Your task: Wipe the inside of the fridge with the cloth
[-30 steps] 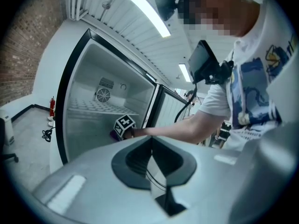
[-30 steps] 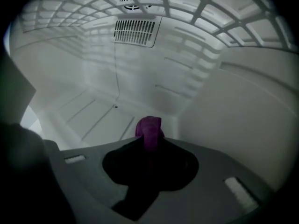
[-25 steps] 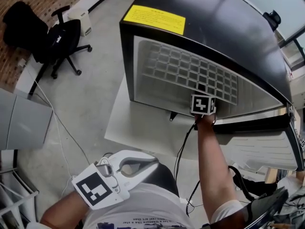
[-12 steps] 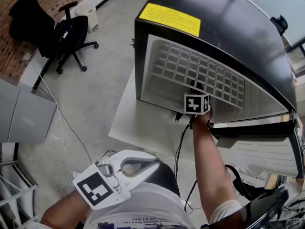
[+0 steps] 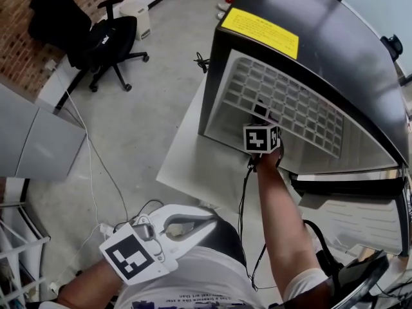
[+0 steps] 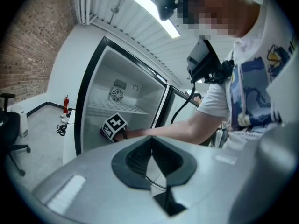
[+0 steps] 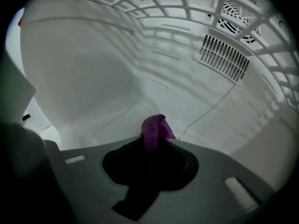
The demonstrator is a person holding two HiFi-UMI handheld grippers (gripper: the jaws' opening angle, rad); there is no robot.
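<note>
Wiping stroke in progress inside the open fridge (image 5: pixel 335 40). The right gripper (image 5: pixel 261 138), reached in beneath the wire shelf (image 5: pixel 290 105), is clenched on the purple cloth (image 7: pixel 153 129). A fold of the cloth projects beyond the jaws toward the left part of the compartment floor (image 7: pixel 117 120); contact with the liner cannot be confirmed. Over the last second this gripper has travelled from about mid-width of the opening toward its left edge. This suggests that one sideways pass along the lower compartment is nearly complete. The back wall with its vent grille (image 7: pixel 223 57) lies well ahead of the cloth and probably remains to be wiped. The left gripper (image 5: pixel 161 234) hangs by the person's waist, well apart from the fridge, its jaws closed together on nothing.
</note>
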